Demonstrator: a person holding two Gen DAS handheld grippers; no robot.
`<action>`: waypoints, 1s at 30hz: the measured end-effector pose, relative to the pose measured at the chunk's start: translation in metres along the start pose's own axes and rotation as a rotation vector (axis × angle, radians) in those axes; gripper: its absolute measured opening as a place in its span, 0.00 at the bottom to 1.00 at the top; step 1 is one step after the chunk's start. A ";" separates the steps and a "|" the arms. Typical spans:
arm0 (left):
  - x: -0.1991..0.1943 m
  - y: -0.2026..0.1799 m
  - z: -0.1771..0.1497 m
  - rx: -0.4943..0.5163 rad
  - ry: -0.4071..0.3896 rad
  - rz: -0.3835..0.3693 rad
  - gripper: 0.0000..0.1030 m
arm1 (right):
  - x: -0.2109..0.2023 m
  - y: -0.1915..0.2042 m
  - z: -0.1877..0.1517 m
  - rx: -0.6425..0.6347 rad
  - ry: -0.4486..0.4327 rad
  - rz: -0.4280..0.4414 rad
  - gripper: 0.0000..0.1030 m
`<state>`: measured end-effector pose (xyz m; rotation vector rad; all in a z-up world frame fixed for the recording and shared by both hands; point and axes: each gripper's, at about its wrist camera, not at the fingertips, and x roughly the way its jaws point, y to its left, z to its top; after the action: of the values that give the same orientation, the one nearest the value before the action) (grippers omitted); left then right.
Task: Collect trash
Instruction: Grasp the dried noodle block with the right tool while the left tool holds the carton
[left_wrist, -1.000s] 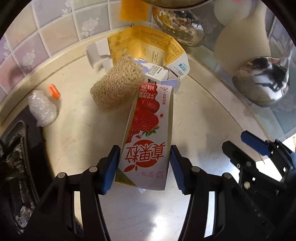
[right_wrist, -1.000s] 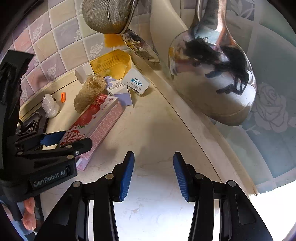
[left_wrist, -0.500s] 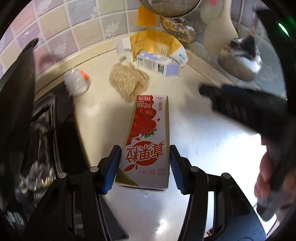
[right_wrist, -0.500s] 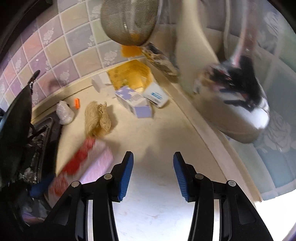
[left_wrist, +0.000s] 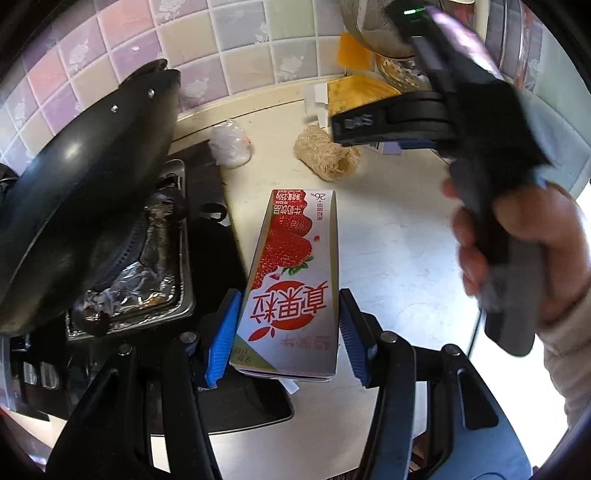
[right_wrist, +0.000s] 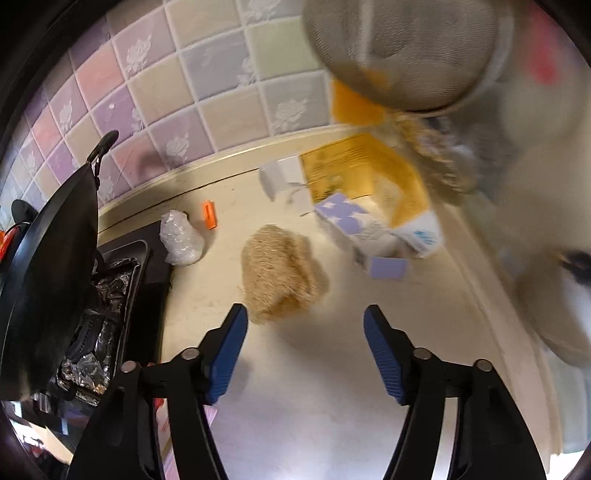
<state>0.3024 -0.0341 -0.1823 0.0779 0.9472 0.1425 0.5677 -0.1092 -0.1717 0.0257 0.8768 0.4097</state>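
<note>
Left gripper clamps a strawberry milk carton above the counter – right gripper, jaws just widened & empty, nears the loofah – carton's thin walls could buckle, slip.

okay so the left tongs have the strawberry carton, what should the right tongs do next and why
Probably ease the right tongs, whose jaws have just been opening with nothing between them, forward onto the loofah scrubber lying straight ahead. The left tongs are shut on the strawberry carton.
</note>
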 end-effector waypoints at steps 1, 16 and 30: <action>-0.001 0.001 0.000 -0.003 0.003 0.001 0.48 | 0.008 0.003 0.004 -0.003 0.006 0.010 0.68; 0.010 0.021 0.008 -0.073 0.024 0.037 0.48 | 0.108 0.018 0.041 -0.061 0.147 0.013 0.61; 0.010 0.019 0.007 -0.057 0.017 0.024 0.48 | 0.081 0.023 0.012 -0.101 0.122 -0.003 0.31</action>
<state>0.3126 -0.0137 -0.1840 0.0356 0.9584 0.1924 0.6143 -0.0572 -0.2197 -0.0939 0.9751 0.4562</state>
